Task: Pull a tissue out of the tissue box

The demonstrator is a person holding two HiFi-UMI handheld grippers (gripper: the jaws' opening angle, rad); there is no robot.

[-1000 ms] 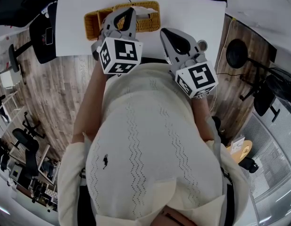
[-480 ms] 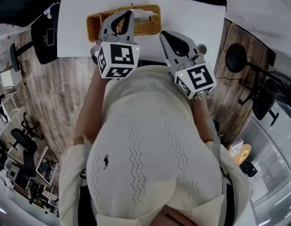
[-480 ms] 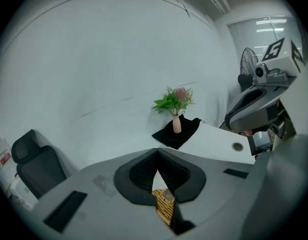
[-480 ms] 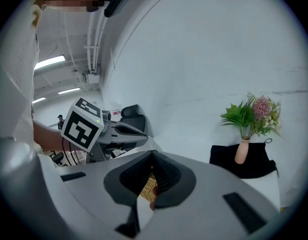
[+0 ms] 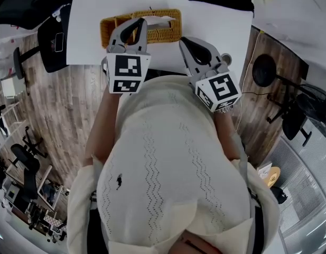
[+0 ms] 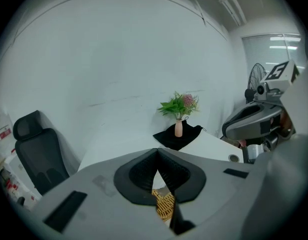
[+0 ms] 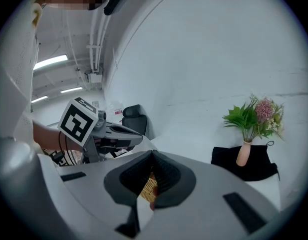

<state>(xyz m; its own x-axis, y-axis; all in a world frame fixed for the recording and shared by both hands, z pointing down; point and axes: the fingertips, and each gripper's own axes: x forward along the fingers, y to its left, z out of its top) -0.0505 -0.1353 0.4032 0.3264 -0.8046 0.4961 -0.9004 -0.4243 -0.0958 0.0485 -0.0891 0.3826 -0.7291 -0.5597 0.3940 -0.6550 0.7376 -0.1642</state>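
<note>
Cream knit fills the near part of the head view: the person's sweater [image 5: 168,184], with both grippers held out beyond it over the white worktop [image 5: 89,36]. The left gripper [image 5: 141,21] has its jaws together at the tips with nothing between them; in the head view its tips lie over the wicker tissue box [image 5: 165,32], and its own view shows a patch of the weave through the small gap beneath the closed pads. The right gripper [image 5: 184,40] sits just right of the box's near right corner, jaws likewise together and empty. The box stands lengthwise across the worktop, a white tissue [image 5: 160,19] standing out of its top just right of the left gripper's tips. Farther back, a black cloth [image 6: 176,138] carries a small pink vase [image 6: 178,128] of greenery and flowers.
</note>
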